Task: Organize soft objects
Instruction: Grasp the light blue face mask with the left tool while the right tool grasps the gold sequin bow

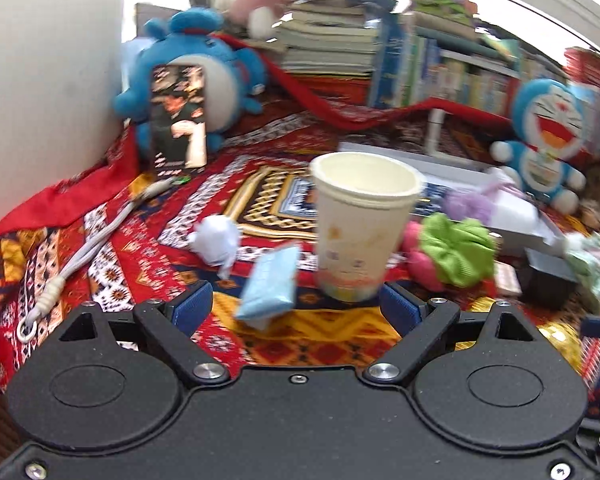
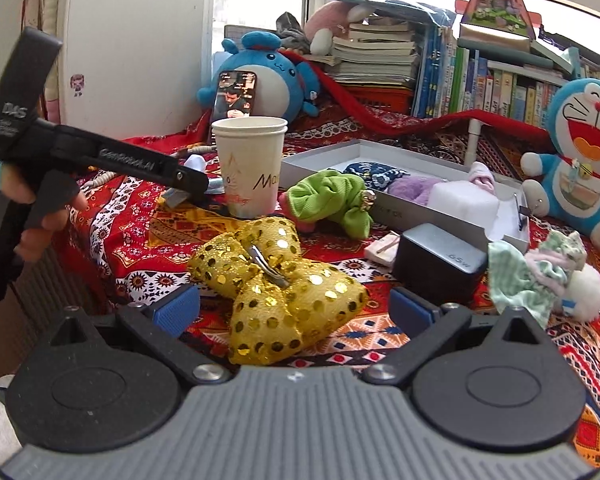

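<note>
Right claw (image 2: 294, 310) spread around the gold sequin bow (image 2: 278, 292) (clip upward), nearer than the paper cup (image 2: 250, 166): pinch fabric centrally.

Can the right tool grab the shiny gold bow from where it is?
Probably yes. The right tool is wide open and the gold sequin bow lies right in front, partly between its fingers, with nothing on top. The black charger sits off to the side.

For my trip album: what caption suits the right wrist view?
Open right gripper hovering over a gold sequined bow on a patterned cloth.
</note>
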The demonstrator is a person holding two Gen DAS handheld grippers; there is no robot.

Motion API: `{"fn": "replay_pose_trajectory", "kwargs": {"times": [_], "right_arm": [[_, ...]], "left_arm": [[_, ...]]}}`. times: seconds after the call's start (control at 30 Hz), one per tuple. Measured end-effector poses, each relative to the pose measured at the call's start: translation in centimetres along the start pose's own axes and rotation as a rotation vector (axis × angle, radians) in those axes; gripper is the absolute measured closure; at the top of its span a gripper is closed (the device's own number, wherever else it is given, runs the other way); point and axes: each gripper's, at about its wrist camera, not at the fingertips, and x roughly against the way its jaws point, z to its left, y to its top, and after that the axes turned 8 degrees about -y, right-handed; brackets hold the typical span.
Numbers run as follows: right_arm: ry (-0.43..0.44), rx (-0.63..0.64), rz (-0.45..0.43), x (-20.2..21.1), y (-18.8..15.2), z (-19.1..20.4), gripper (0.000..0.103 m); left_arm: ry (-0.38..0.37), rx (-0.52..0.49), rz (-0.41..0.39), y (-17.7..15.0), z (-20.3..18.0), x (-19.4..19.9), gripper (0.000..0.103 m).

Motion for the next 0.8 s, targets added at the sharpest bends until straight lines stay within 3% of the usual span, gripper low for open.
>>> {"fn": "replay_pose_trajectory", "kwargs": {"times": [0.3,0.53,0.67,0.73,0.8], "right_arm": [[-0.031,0.020,-0.015,-0.9,0.3,0.6,0.000],[-0.036,0.051,-0.009,-1.6,0.1,1.2,0.000],[-0.020,0.044,-0.002,-1.9,0.1,1.4,0.000],[-0.002,0.039,0.010,-2.0,0.1,1.4,0.000],[0.000,0.037,0.008,-2.0,0.1,1.5,0.000]], "left_arm": [[-0.007,0.199,0.061,0.6,3.7,-3.7,0.015],[-0.005,0.187,0.062,0.6,3.9,-4.4,0.024],[-0.013,0.160,0.067,0.5,3.7,-4.3,0.041],[-0.016,0.149,0.074,0.5,3.5,-4.3,0.062],[-0.015,0.140,0.082,0.4,3.3,-4.2,0.065]]}}
